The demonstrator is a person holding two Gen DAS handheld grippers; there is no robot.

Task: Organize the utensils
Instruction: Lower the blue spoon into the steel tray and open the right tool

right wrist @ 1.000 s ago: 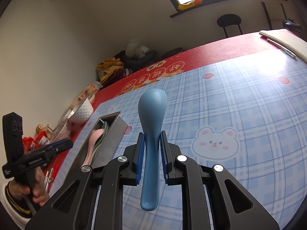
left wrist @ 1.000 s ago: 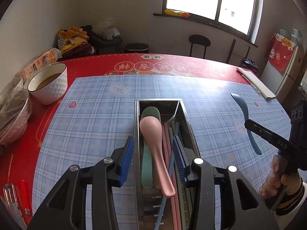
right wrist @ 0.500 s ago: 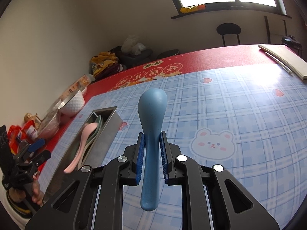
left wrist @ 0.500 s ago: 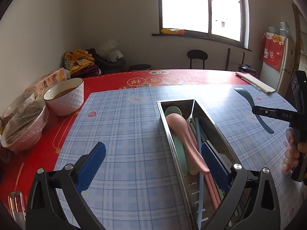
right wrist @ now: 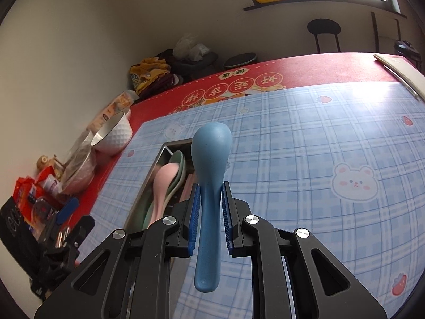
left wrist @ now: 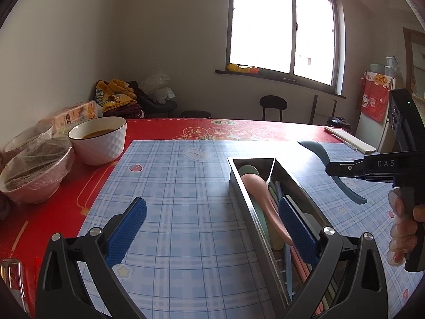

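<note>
A steel utensil box (left wrist: pixel 288 176) lies on the blue checked mat and holds a pink spoon (left wrist: pixel 261 194), a green spoon and several chopsticks. My left gripper (left wrist: pixel 212 228) is open wide and empty, its right finger over the box, its left finger over the mat. My right gripper (right wrist: pixel 209 210) is shut on a blue spoon (right wrist: pixel 211 156), bowl pointing forward, held in the air above the right side of the box (right wrist: pixel 162 156). The pink spoon (right wrist: pixel 162 183) shows to its left. In the left wrist view the blue spoon (left wrist: pixel 316 150) hangs right of the box.
A white bowl of brown liquid (left wrist: pixel 98 139) and film-covered bowls (left wrist: pixel 34 170) stand on the red cloth at the left. A white folded item (left wrist: pixel 350 141) lies at the far right. Snack packets (right wrist: pixel 29 188) sit at the table's left edge.
My left gripper has let go of the pink spoon, opened wide and pulled back to the left. My right gripper has carried the blue spoon left until it is above the box.
</note>
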